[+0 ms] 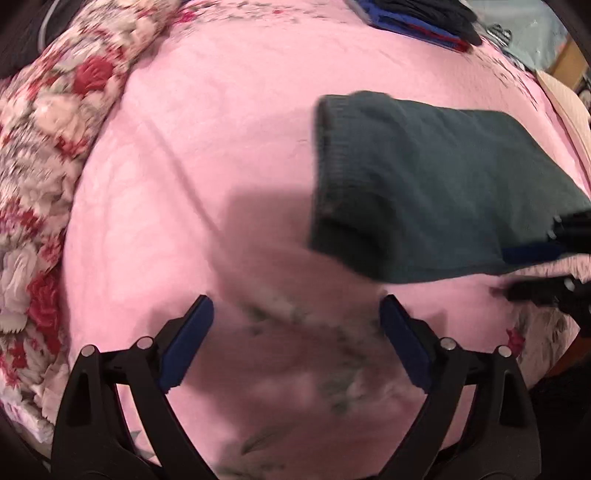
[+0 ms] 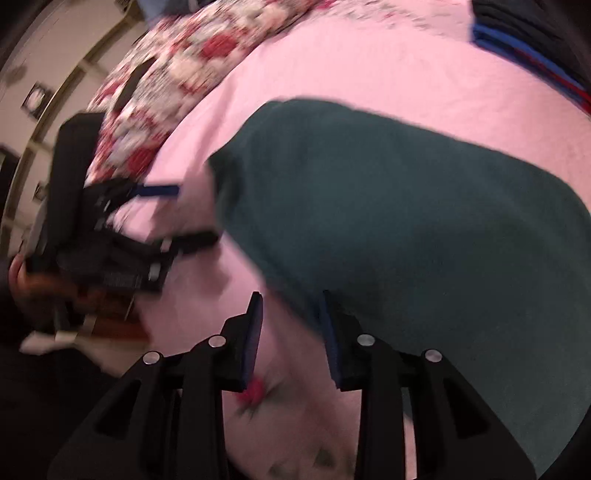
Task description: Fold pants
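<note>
The pants (image 1: 424,184) lie on the pink bed (image 1: 221,147) as one compact folded bundle, so folding looks nearly done. The left gripper (image 1: 295,332) gapes wide, empty; the right gripper (image 2: 291,332) stands apart at the bundle's edge. One pants, two grippers, one far clothes stack (image 1: 424,18).

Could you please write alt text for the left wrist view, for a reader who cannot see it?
Folded dark green pants lie on a pink bedspread, ahead and right of the open, empty left gripper. A floral quilt runs along the left.
</note>
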`<state>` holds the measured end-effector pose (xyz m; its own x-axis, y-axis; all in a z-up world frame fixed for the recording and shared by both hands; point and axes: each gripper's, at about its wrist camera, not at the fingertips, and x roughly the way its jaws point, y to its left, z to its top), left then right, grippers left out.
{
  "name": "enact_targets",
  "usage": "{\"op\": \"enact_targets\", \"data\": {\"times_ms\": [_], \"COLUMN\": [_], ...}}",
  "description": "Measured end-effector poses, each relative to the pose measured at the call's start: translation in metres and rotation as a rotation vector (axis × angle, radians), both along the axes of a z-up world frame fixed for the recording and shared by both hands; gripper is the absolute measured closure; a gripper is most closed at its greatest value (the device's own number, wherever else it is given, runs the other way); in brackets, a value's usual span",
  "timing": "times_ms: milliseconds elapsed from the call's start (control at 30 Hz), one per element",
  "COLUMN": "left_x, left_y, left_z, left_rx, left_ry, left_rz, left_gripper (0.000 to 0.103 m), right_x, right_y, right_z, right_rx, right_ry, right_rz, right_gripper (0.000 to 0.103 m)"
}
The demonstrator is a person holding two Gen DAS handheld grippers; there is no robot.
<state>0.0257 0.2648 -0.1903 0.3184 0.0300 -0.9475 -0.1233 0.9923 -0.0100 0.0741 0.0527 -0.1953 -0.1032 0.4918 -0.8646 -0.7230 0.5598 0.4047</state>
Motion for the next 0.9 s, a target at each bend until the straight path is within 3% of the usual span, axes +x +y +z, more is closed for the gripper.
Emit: {"op": "enact_targets", "data": {"times_ms": [100, 167, 233, 333, 400, 500, 633, 767, 900], "left_x": [0.002, 0.02, 0.045, 0.079, 0.092, 0.099, 0.093, 0.1, 0.1], "left_y": [0.005, -0.013, -0.033, -0.069, -0.09, -0.098, -0.113, -0.11, -0.111], "left_z": [0.035, 0.056, 0.071, 0.059, 0.036, -0.004, -0.014, -0.013, -0.011], "left_rx": [-0.035, -0.04, -0.1, -0.199, -0.182, -0.125, -0.008, -0.01, -0.004], "left_ry": [-0.108, -0.189, -0.261, -0.273, -0.215, -0.101, -0.1, -0.078, -0.066], "left_rz": [-0.025, -0.091, -0.141, -0.143, -0.123, -0.078, -0.12, -0.085, -0.062], "left_gripper": [0.012, 0.012, 0.011, 0.01, 0.01, 0.01, 0.009, 0.008, 0.008], "right_x": [0.017, 0.052, 0.091, 0.139, 0.162, 0.191, 0.217, 0.212, 0.211], "right_y": [-0.037, -0.076, -0.111, -0.143, -0.151, -0.161, -0.148, -0.144, -0.149], "right_z": [0.029, 0.046, 0.054, 0.052, 0.046, 0.031, 0.006, 0.003, 0.006], "right_rx": [0.036, 0.076, 0.11, 0.109, 0.112, 0.092, 0.065, 0.131, 0.192], "right_ry": [-0.015, 0.002, 0.019, 0.033, 0.052, 0.086, 0.186, 0.303, 0.375], "right_rz": [-0.094, -0.228, -0.341, -0.412, -0.412, -0.344, -0.203, 0.004, 0.13], "right_gripper": [0.071, 0.07, 0.065, 0.065, 0.065, 0.065, 0.065, 0.065, 0.065]}}
